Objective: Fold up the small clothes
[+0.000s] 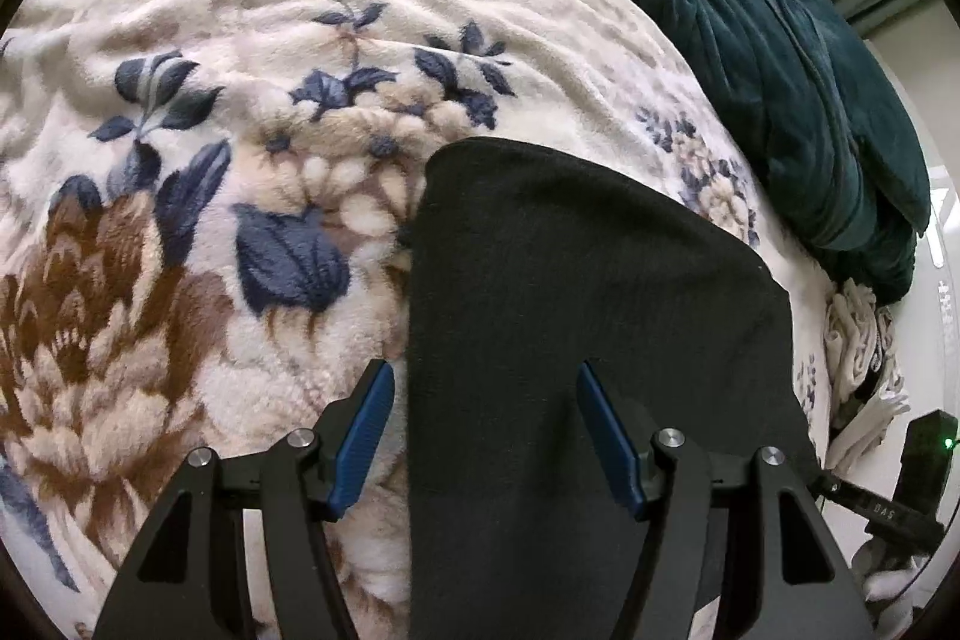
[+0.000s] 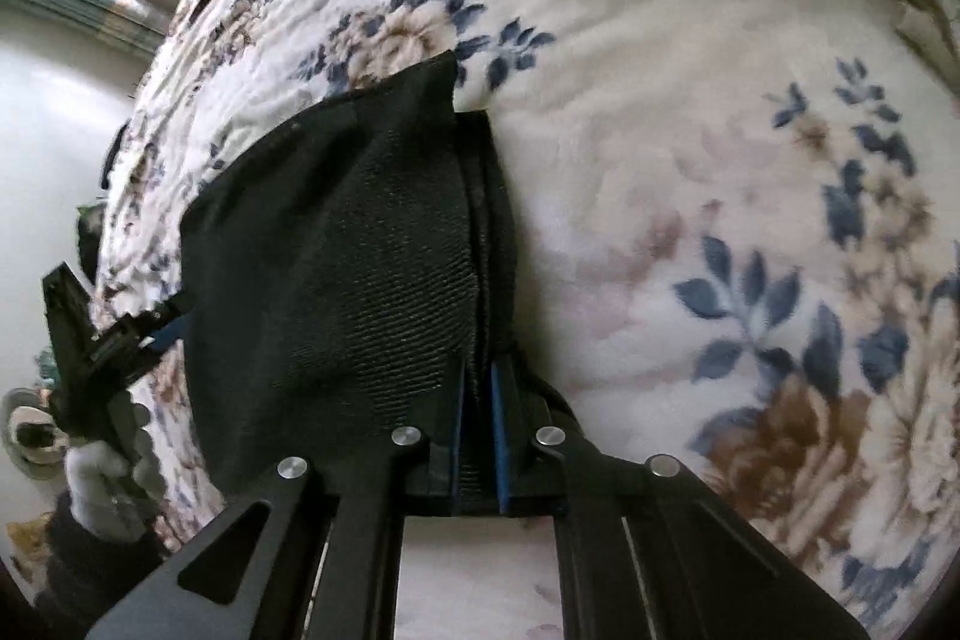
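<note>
Right tongs (image 2: pixel 477 388) clamped on black garment (image 2: pixel 336 244), left tongs (image 1: pixel 483 388) agape over it, teal robe (image 1: pixel 780 100) beyond

Left gripper (image 1: pixel 485 436), blue pads apart, poised over the left edge of a black knit garment (image 1: pixel 588 316) spread flat on a cream fleece blanket with blue and brown flowers (image 1: pixel 240 112). Crumpled teal plush garment (image 1: pixel 780 88) far right; white cloths (image 1: pixel 858 340) beside it.
</note>
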